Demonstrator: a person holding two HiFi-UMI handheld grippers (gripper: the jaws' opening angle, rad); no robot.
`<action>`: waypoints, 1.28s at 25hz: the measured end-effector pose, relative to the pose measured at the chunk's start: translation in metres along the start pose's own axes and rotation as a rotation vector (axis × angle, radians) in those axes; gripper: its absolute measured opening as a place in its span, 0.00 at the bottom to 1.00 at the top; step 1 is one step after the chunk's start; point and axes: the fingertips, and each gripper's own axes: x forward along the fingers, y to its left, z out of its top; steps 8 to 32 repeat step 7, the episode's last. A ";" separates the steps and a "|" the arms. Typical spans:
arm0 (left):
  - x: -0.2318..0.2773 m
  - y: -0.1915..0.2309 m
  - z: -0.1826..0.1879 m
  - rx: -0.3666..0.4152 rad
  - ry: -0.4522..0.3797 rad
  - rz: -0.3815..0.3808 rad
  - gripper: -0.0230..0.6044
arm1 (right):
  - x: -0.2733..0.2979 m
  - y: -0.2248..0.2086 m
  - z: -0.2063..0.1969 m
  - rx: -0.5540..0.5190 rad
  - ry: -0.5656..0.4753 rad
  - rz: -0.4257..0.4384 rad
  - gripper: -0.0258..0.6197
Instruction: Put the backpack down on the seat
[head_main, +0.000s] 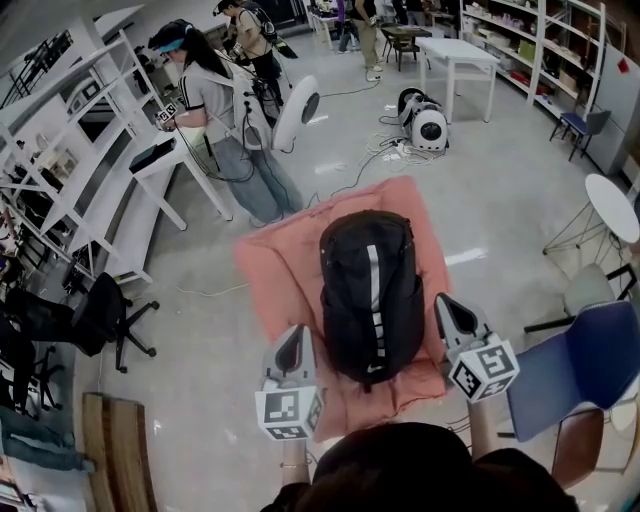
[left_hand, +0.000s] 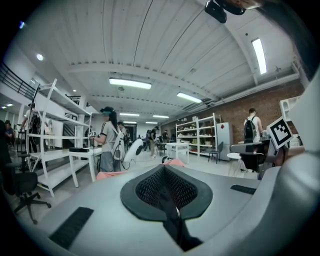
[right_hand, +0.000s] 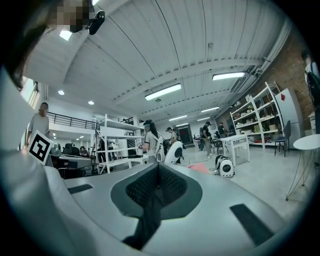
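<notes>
A black backpack (head_main: 370, 295) with a grey stripe lies flat, front side up, on the seat (head_main: 275, 270), which is draped in salmon-pink cloth. My left gripper (head_main: 294, 345) hangs just off the backpack's lower left edge, and my right gripper (head_main: 456, 312) just off its lower right edge. Both are shut with nothing in them, and neither touches the bag. In the left gripper view the left gripper (left_hand: 164, 167) points out over the room, with its jaws pressed together. In the right gripper view the right gripper (right_hand: 158, 166) stands the same way. The backpack is hidden in both gripper views.
A blue chair (head_main: 585, 365) stands close on the right, with a round white table (head_main: 615, 205) behind it. A black office chair (head_main: 100, 315) and white shelving (head_main: 90, 150) are on the left. A person (head_main: 215, 110) stands beyond the seat. Cables and a white round device (head_main: 428, 125) lie on the floor.
</notes>
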 end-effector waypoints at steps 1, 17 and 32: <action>-0.001 0.001 0.000 0.000 0.000 0.003 0.06 | -0.001 0.000 0.001 0.000 -0.003 -0.001 0.06; -0.003 0.001 -0.002 -0.006 0.010 0.013 0.06 | -0.004 -0.006 0.001 0.007 -0.007 -0.015 0.06; -0.003 0.001 -0.002 -0.006 0.010 0.013 0.06 | -0.004 -0.006 0.001 0.007 -0.007 -0.015 0.06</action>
